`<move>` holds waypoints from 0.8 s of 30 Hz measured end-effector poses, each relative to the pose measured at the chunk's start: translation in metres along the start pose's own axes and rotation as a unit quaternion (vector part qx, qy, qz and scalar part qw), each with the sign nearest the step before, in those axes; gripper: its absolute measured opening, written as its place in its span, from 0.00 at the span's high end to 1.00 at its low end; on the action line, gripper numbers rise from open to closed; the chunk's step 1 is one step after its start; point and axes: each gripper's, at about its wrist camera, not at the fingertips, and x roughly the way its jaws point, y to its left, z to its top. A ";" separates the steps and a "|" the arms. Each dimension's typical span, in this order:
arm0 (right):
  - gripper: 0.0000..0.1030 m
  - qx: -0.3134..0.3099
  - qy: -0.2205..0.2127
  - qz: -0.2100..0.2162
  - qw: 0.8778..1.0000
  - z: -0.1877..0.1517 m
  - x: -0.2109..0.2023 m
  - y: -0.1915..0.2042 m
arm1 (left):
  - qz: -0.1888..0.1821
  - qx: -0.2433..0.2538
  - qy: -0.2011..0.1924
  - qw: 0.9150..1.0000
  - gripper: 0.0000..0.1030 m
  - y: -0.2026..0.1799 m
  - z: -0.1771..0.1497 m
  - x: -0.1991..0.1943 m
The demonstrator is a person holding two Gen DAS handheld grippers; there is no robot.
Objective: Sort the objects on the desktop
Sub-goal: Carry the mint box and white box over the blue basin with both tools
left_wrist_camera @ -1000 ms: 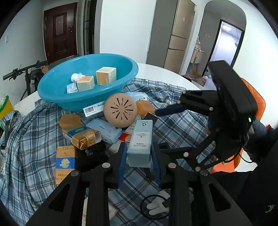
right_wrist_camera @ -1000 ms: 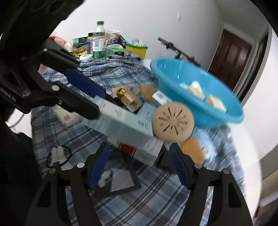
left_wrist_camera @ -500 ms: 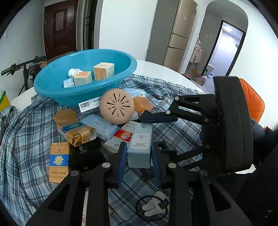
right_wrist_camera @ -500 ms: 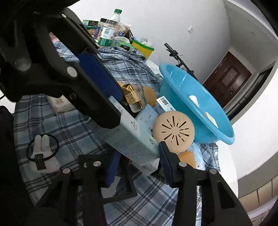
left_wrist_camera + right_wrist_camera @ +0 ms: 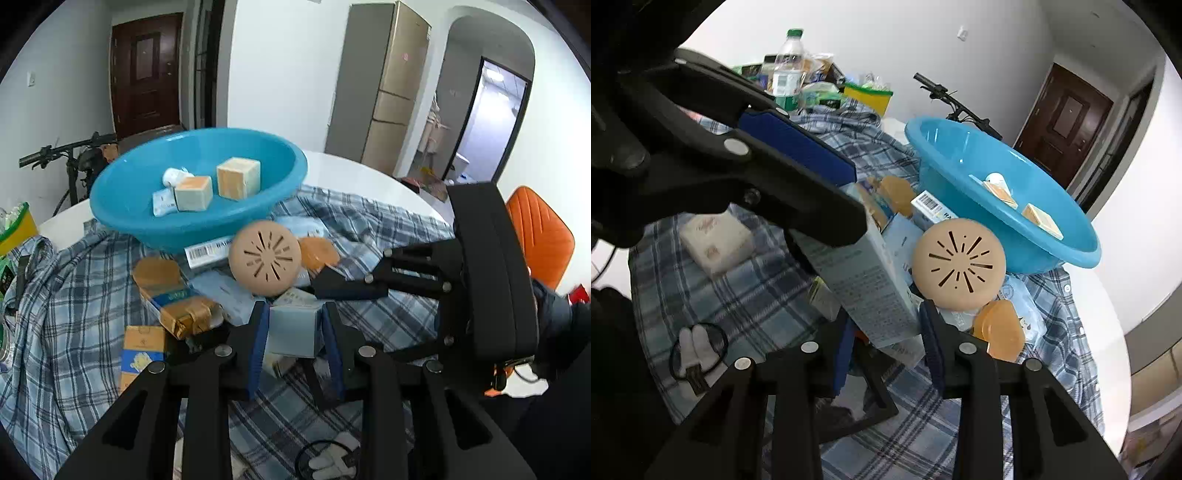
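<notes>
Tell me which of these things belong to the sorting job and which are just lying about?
Job: pale blue box, clamped in the left gripper, right gripper closing on it; blue basin; round beige disc; gold packet.

Lying about: water bottle; bicycle; orange chair.

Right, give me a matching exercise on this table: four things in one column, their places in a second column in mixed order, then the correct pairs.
Things:
1. pale blue carton
2. two tan cube boxes
3. round tan vented lid
4. white plush keyring

Places:
A. inside the blue basin
B. lying alone on the checked cloth, near edge
C. between the jaws of the left gripper, its other end between the closing jaws of the right gripper
D. propped on the pile in front of the basin

Pairs: 1-C, 2-A, 3-D, 4-B
</notes>
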 end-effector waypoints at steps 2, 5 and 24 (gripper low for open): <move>0.71 0.009 -0.006 -0.004 1.000 0.002 0.000 -0.001 | 0.000 -0.009 -0.013 1.000 0.70 0.003 0.004 -0.004; 0.71 0.029 -0.007 -0.005 1.000 0.004 0.001 -0.006 | 0.010 -0.018 -0.037 0.999 0.67 0.006 0.009 -0.013; 0.72 0.196 -0.060 -0.002 0.979 0.013 -0.011 -0.058 | 0.127 -0.051 -0.102 0.985 0.37 0.025 0.020 -0.020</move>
